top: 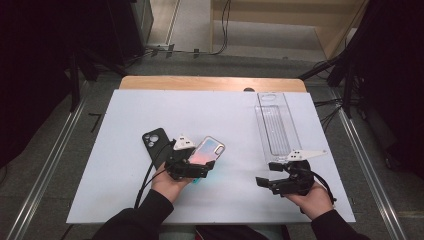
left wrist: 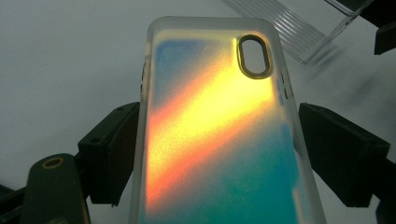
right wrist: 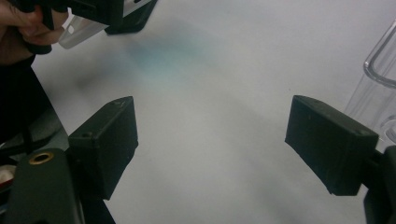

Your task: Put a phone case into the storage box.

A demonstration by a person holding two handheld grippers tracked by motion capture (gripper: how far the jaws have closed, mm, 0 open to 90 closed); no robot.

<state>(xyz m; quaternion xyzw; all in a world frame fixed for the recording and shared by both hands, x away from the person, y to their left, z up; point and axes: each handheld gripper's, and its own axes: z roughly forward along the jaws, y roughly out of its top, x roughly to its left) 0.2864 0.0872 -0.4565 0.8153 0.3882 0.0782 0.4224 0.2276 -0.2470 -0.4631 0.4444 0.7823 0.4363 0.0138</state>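
An iridescent phone case, frosted at the rim with orange, yellow and teal across its back, lies between the jaws of my left gripper. In the left gripper view the case runs away from me with its camera cut-out at the far end, and both pads of the left gripper press on its long edges. It casts a faint blue tint on the table in the right gripper view. A black phone lies face down just left of that hand. My right gripper stands open over bare table.
A clear plastic tray lies lengthwise at the right, just beyond my right gripper. The white board covers the wooden table. Metal rails run along both sides of the table.
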